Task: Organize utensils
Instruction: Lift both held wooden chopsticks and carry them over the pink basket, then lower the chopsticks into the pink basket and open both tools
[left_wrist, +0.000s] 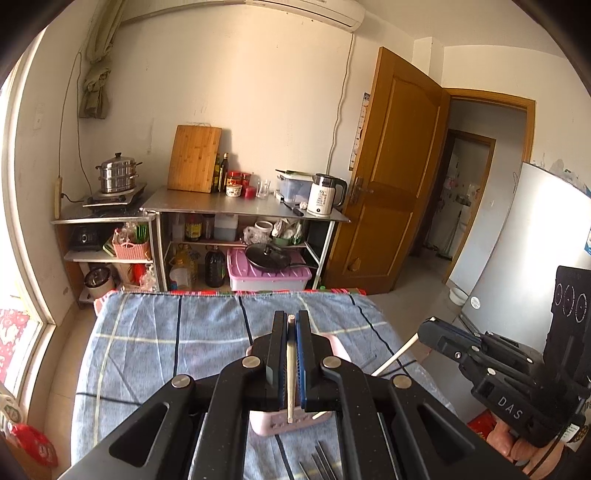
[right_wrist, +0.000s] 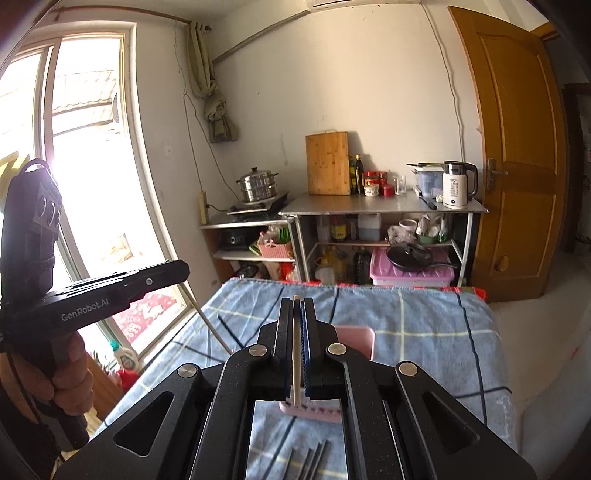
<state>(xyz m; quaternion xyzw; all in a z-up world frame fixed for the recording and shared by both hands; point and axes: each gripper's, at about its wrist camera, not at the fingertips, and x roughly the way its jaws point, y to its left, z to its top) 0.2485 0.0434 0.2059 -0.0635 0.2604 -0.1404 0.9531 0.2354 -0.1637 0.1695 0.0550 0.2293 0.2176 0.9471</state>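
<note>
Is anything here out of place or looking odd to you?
Nothing spilled or broken. The only loose ends: dark utensils lie on the blue cloth outside the pink holder, while the left gripper and right gripper each clamp one pale chopstick.

The left gripper (left_wrist: 291, 317) covers most of the pink holder (left_wrist: 275, 424), so only a bottom corner and a strip of its side show. The right gripper (right_wrist: 296, 301) hides the middle of the same holder, and what is inside cannot be seen. The pale chopstick (left_wrist: 291, 369) in the left gripper is mostly tucked between the jaws. The other pale chopstick (right_wrist: 296, 354) is tucked away the same way. The dark chopsticks (left_wrist: 319, 463) on the tabletop (left_wrist: 147, 332) are cut off by the bottom edge. The labels on the bottles (left_wrist: 221, 171) are too small to read.
</note>
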